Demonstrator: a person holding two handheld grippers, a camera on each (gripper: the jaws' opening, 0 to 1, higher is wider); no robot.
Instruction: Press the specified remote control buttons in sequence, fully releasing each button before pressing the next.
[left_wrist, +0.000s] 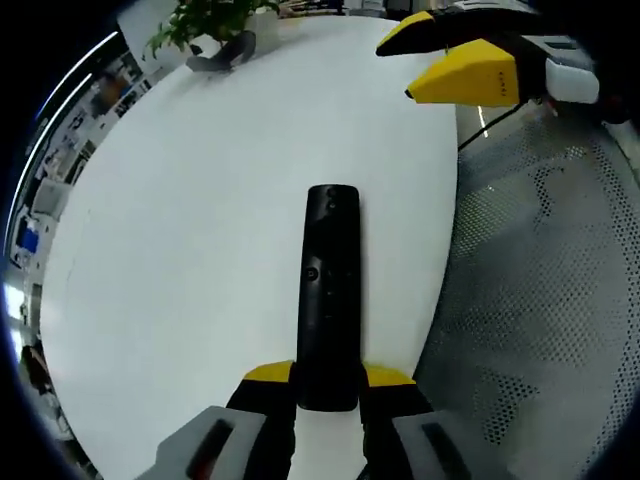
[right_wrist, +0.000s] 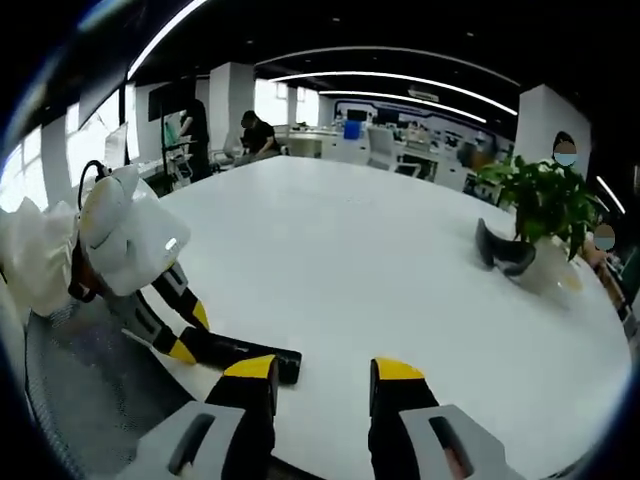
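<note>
Right gripper view: white round table (right_wrist: 400, 270); potted plant (right_wrist: 545, 205) (far edge); open office.

Remote (left_wrist: 330, 300): black, on the white table (left_wrist: 200, 250). Gripper tips yellow over black, left gripper (left_wrist: 330, 375) and right gripper (right_wrist: 325, 370). Plant (right_wrist: 545, 200) on table: green.

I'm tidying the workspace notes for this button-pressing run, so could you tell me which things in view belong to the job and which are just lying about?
Belongs to the job:
- black remote control, held at its near end between the left tongs
- right tongs, open above the white table

Just lying about:
- potted plant
- dark curved object beside the plant
</note>
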